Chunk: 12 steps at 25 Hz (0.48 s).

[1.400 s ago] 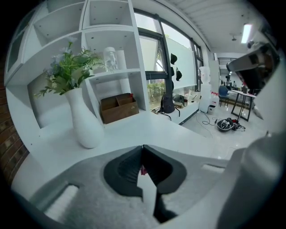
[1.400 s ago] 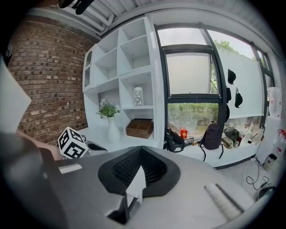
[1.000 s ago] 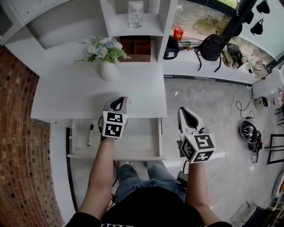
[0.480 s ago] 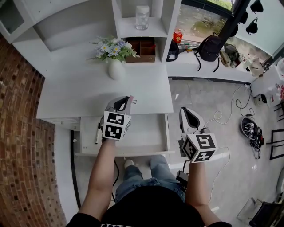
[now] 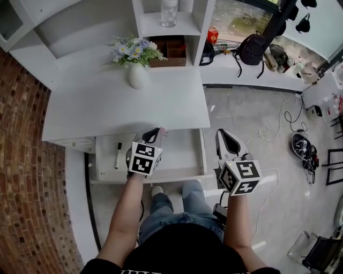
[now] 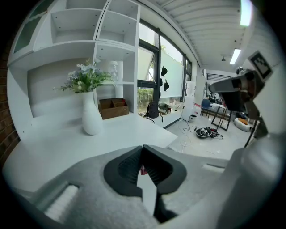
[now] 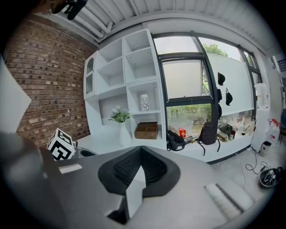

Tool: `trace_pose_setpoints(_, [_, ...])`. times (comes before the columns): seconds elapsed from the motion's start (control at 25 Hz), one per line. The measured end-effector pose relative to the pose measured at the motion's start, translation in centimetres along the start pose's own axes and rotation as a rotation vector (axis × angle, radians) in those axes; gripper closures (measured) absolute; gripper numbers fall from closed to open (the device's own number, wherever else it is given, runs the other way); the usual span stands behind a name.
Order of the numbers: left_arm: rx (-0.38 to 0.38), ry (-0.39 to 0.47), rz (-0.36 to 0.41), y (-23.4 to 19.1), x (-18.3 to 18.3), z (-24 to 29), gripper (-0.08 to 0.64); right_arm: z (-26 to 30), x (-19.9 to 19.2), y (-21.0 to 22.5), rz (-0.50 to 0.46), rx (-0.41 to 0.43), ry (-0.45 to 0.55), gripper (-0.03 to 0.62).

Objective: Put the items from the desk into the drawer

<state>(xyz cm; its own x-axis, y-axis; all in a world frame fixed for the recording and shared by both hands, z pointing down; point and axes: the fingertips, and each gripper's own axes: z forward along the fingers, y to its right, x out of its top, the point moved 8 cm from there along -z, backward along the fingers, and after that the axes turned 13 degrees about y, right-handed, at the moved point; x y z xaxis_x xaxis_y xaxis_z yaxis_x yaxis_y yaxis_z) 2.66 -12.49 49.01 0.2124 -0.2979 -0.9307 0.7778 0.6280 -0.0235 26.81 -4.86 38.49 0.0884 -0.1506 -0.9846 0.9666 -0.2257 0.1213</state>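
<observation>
The white desk has its drawer pulled open under the front edge. A black marker lies in the drawer's left part. My left gripper hovers over the drawer at the desk's edge, shut on a small item that shows red between the pads; what it is I cannot tell. In the left gripper view the left gripper points across the desk top. My right gripper hangs over the floor right of the drawer. The right gripper is shut with nothing in it.
A white vase of flowers stands at the back of the desk. A wooden box and a glass jar sit in the shelves behind. Right of the desk are a low ledge with a backpack and floor cables. A brick wall runs along the left.
My left gripper has drawn back from over the desk top to the open drawer, still shut on the small item. The right gripper has hardly moved.
</observation>
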Motion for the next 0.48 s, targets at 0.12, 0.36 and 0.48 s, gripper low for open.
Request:
trace_pose_setpoints(0.12, [-0.015, -0.065, -0.02, 0.7, -2.7, 0.5, 0.56, 0.3, -0.6, 0.0, 0.0, 0.012, -0.017, 0.583])
trace_pose_setpoints(0.36, [0.009, -0.229, -0.074, 1.5, -7.2, 1.8, 0.558, 0.9, -1.3, 0.7, -0.001, 0.03, -0.048, 0.583])
trace_pose_setpoints(0.48, [0.029, -0.291, -0.096, 1.7, -8.9, 2.7, 0.558, 1.2, -1.7, 1.2, -0.004, 0.041, -0.066, 0.583])
